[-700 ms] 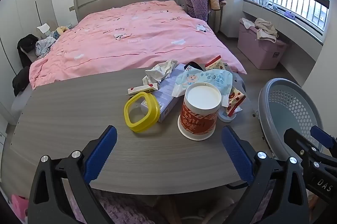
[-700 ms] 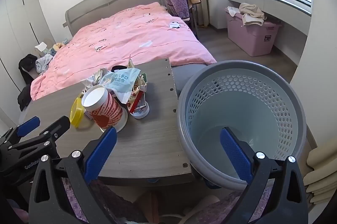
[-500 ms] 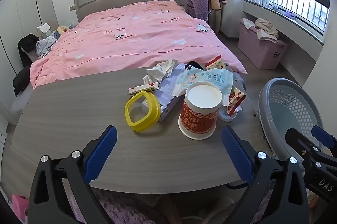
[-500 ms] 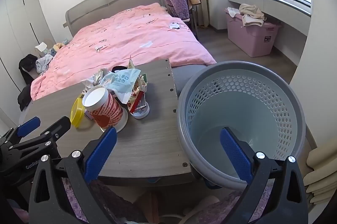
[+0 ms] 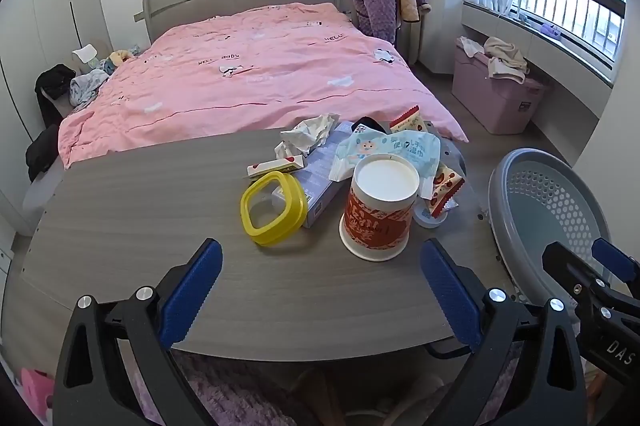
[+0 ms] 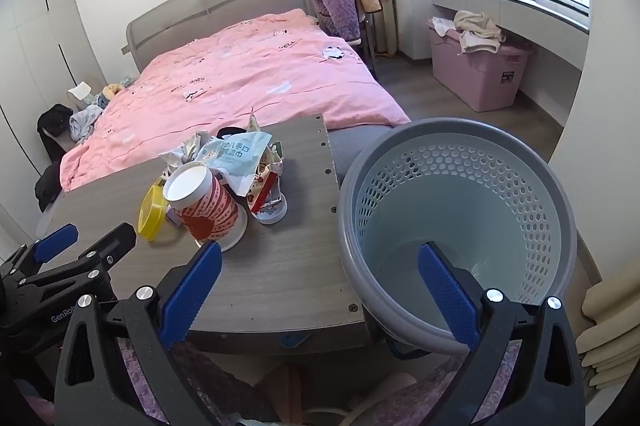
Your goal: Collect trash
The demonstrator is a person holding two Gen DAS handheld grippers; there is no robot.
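Note:
A heap of trash lies on the grey wooden table (image 5: pixel 132 226): an upturned red paper cup (image 5: pixel 380 209) (image 6: pixel 204 205), a yellow lid ring (image 5: pixel 274 207) (image 6: pixel 152 211), a pale blue wet-wipe packet (image 5: pixel 390 153) (image 6: pixel 238 155), crumpled tissue (image 5: pixel 308 135), snack wrappers (image 5: pixel 442 185) and a flat box (image 5: pixel 320 177). My left gripper (image 5: pixel 320 290) hovers open over the table's near edge, short of the cup. My right gripper (image 6: pixel 320 290) stands open above the table's right corner and the rim of the grey perforated basket (image 6: pixel 460 226) (image 5: pixel 548 201), which is empty.
A pink-covered bed (image 5: pixel 248 77) lies behind the table. A pink storage box (image 6: pixel 476 69) with clothes stands under the window. A chair draped with purple clothing (image 6: pixel 340 1) is by the bed. A purple rug (image 5: pixel 240 386) lies below the table.

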